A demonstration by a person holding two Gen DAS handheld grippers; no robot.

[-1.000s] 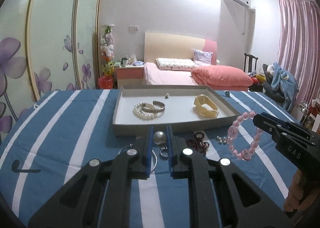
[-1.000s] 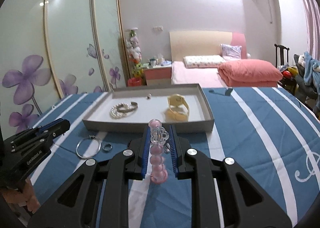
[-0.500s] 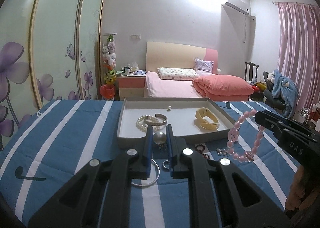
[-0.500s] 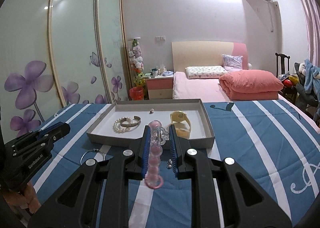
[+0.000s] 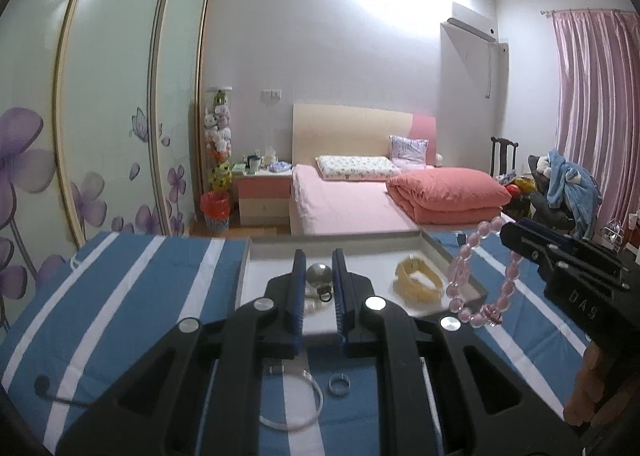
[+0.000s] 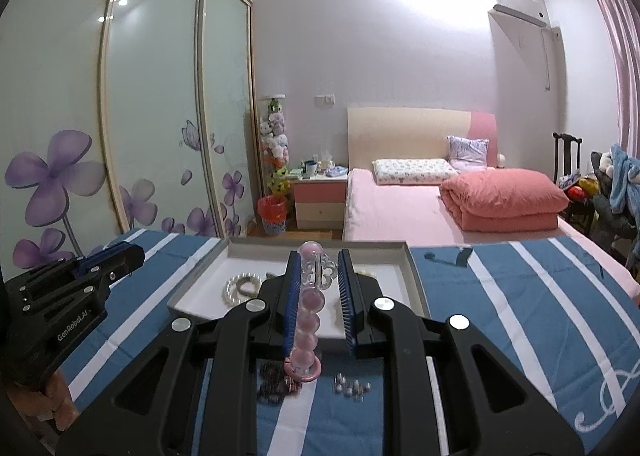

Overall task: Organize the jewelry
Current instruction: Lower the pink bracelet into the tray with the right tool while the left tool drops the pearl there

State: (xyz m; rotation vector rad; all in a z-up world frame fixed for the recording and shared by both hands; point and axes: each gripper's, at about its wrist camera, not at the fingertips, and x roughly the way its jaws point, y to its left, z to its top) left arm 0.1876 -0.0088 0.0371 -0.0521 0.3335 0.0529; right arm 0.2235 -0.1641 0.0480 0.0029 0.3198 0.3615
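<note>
- Since a second ago both views have climbed: the tray [image 5: 454, 262] has slid from mid-frame down toward the fingers, and more of the bedroom wall shows above it.
- The worktop [image 5: 120, 296], under a blue-and-white striped cloth, fills the lower half of both views; the tray sits at centre, directly ahead of both grippers.
- Our right gripper [image 6: 319, 288] is clamped on a pink bead bracelet [image 6: 308, 320], whose loop hangs edge-on between the fingers, its long axis running down the frame.
- Our left gripper [image 5: 316, 280] is closed on a small silver ball pendant [image 5: 319, 274], which shows in front of the tray floor.
- We judge the coming move a forward carry over the tray's near wall; the two grippers look about equally near it.
- Inside lie a yellow bangle [image 5: 418, 282] at right and a pearl bracelet [image 6: 242, 288] at left, with bare floor between.
- On the cloth below stay a thin hoop [image 5: 292, 404], a ring [image 5: 339, 386], dark beads [image 6: 272, 380] and small studs [image 6: 352, 384], none in the way.
</note>
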